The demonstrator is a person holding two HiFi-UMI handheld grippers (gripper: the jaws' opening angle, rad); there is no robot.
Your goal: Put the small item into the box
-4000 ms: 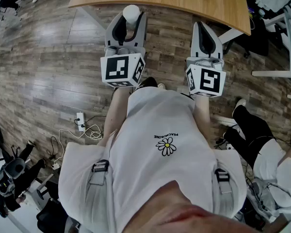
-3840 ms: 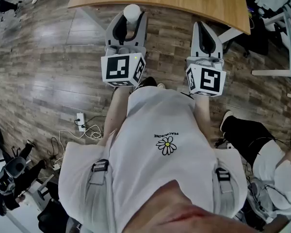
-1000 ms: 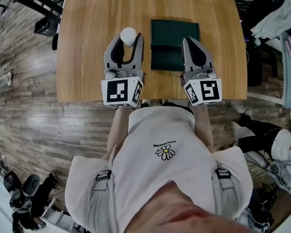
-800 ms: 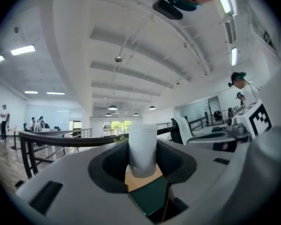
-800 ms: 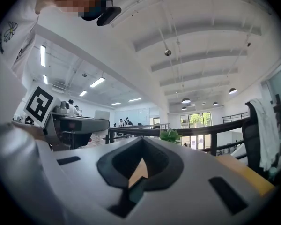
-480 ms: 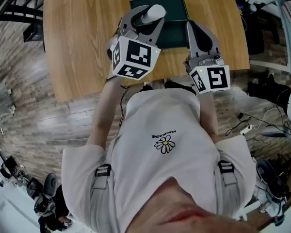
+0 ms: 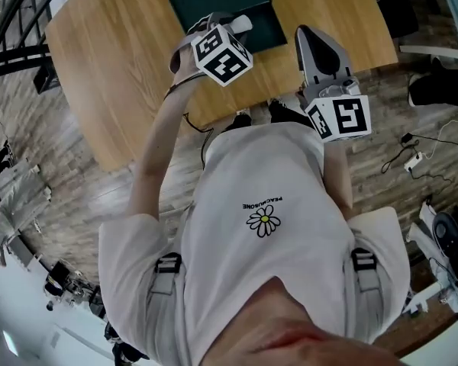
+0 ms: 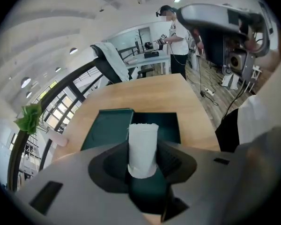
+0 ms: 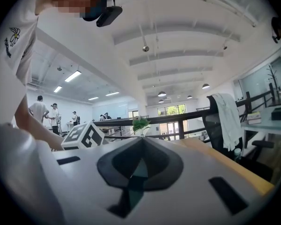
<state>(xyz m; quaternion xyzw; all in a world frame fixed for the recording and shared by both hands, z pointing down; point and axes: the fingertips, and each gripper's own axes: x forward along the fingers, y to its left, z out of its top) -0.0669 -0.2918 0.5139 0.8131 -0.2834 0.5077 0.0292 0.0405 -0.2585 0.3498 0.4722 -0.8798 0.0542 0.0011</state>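
A small white cylinder [image 8: 143, 142] stands upright between the jaws of my left gripper [image 8: 143, 165], which is shut on it. In the head view the left gripper [image 7: 230, 27] hangs over the near edge of the open dark green box [image 7: 214, 2], with the white cylinder [image 7: 242, 23] at its tip. The left gripper view shows the box [image 8: 171, 125] just beyond the jaws, its lid folded out to the left. To the right of the box, my right gripper [image 7: 305, 30] is over the table's front edge, shut with nothing in it [image 9: 140, 142].
The box lies on a light wooden table [image 7: 122, 67] with a curved front edge. A black railing and a green plant [image 8: 30, 116] stand past the table's left side. A chair draped with white cloth [image 8: 107, 55] and a standing person [image 8: 178, 32] are beyond it. Cables [image 7: 420, 155] lie on the floor.
The person has walked up to the table. My left gripper has swung forward and right with the white cylinder, out over the green box. The right gripper stays at the table's front edge.
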